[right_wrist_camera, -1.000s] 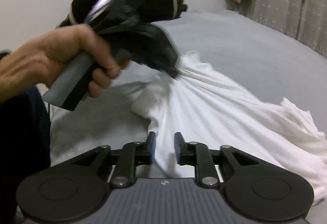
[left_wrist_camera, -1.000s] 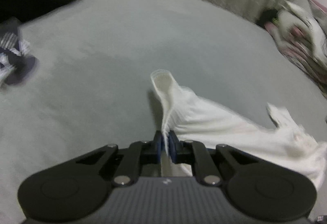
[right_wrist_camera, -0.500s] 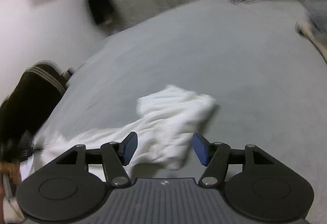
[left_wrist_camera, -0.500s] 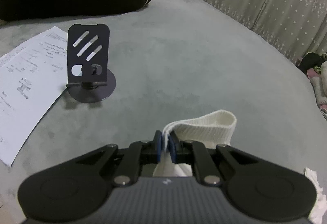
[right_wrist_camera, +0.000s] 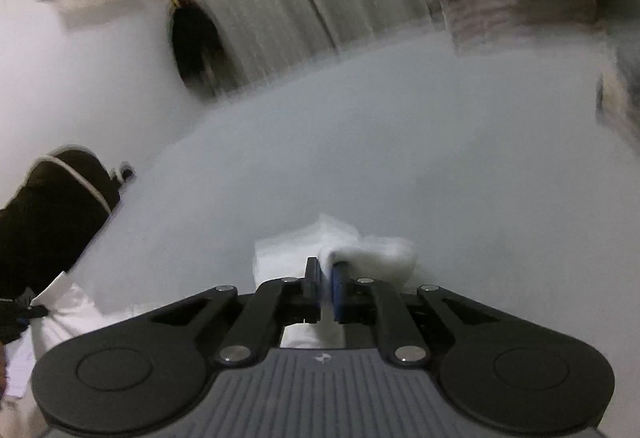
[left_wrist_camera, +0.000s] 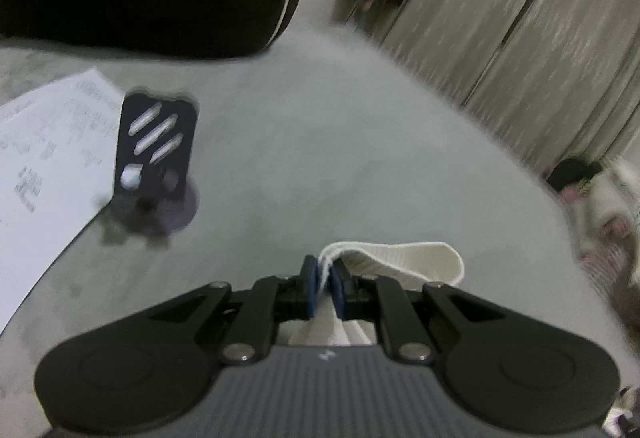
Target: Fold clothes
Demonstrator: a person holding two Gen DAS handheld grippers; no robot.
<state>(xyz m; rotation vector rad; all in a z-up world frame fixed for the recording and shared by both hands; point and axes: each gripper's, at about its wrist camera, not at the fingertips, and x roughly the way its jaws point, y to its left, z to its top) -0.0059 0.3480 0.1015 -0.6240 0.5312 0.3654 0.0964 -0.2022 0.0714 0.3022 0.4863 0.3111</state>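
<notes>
We pinch the white garment (left_wrist_camera: 400,262) at two spots, left claw (left_wrist_camera: 324,288) and right claw (right_wrist_camera: 328,288) both clamped, spreading it over the bed (left_wrist_camera: 320,158).

Low in each frame, the left gripper (left_wrist_camera: 325,277) pinches white fabric; the right gripper (right_wrist_camera: 327,280), blurred, seems clamped likewise.

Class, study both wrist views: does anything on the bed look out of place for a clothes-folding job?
Yes. A dark phone stand and a printed sheet of paper sit on the grey bed, near where the left gripper pinches the white garment. They are not laundry and crowd the folding area.
</notes>
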